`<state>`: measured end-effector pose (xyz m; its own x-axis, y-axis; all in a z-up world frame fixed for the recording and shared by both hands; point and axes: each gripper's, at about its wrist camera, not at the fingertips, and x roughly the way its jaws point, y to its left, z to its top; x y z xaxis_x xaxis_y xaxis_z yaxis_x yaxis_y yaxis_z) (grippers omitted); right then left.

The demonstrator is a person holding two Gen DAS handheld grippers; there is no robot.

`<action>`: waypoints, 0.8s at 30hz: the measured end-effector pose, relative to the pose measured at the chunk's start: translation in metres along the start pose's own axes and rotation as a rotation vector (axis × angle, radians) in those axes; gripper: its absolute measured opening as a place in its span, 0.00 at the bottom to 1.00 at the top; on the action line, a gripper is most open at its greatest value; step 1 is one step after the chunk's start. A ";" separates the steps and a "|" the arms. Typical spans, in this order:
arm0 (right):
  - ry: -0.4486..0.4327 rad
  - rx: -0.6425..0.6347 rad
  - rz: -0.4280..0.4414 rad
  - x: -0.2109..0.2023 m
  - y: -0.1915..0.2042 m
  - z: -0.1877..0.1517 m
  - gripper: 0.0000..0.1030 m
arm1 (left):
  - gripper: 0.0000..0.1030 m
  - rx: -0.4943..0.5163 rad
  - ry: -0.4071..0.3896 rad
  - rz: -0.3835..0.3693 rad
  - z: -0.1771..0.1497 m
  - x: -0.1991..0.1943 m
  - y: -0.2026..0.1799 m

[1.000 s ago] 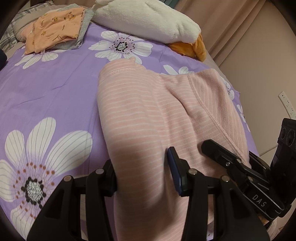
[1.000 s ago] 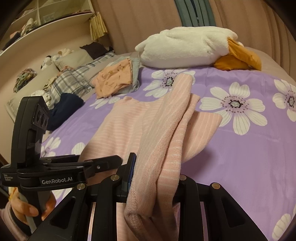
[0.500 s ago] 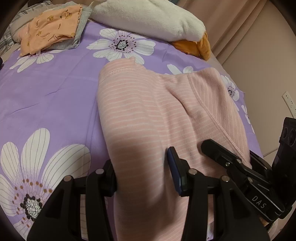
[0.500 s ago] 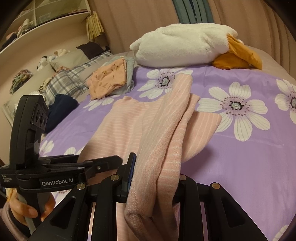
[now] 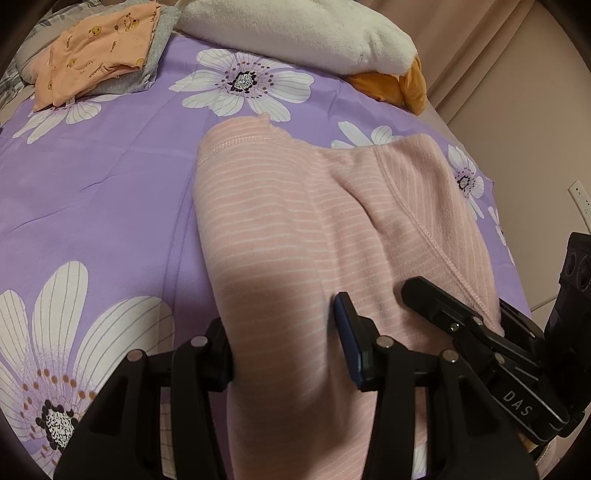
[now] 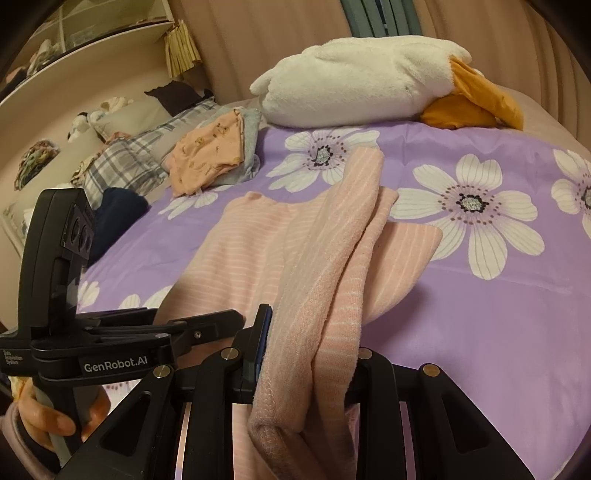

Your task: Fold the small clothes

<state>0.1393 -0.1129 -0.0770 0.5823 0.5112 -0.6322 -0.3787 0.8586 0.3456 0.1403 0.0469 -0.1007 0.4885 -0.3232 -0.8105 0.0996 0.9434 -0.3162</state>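
While the pink striped garment (image 5: 295,229) fills the middle of the left wrist view, the left gripper (image 5: 286,349) at the bottom of the frame has its jaws closed on a thick gathered fold of the cloth's near end, so the fabric stretches away from it up the frame and onto the purple flowered bedspread (image 5: 96,206). I take that grip to be for carrying the near edge over the rest. At lower right of this frame the right gripper (image 5: 476,325) comes in beside it, clamped on the cloth's other edge. At upper left sits a folded orange garment (image 5: 99,51) on a grey one, well apart from the work; a white plush toy (image 5: 295,29) lies along the top edge. Seen from the right wrist, the right gripper (image 6: 308,365) at bottom centre is pinched narrowly on a bunched, doubled strip of the pink garment (image 6: 325,251), which rises up the middle of the frame while the flat part lies on the bedspread (image 6: 480,295) behind it. At lower left a hand (image 6: 40,417) holds the left gripper's handle. Plaid pillows (image 6: 122,166) and a dark bundle (image 6: 118,214) crowd the left side, the shelf stands above them, and the toy (image 6: 351,92) lies across the top. Nothing lies between the held edge and the far hem, so the fold looks unobstructed.
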 end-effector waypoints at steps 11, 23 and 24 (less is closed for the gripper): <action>0.014 0.016 -0.004 0.008 -0.006 -0.002 0.27 | 0.44 0.007 0.018 0.012 0.002 0.011 0.000; 0.030 0.043 -0.019 0.016 -0.014 -0.005 0.27 | 0.44 0.011 0.037 0.024 0.001 0.019 0.000; 0.032 0.045 -0.019 0.017 -0.014 -0.006 0.27 | 0.44 0.011 0.039 0.025 0.001 0.019 0.000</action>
<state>0.1503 -0.1166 -0.0966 0.5654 0.4943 -0.6603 -0.3345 0.8691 0.3643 0.1502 0.0410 -0.1161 0.4567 -0.3019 -0.8368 0.0978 0.9520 -0.2901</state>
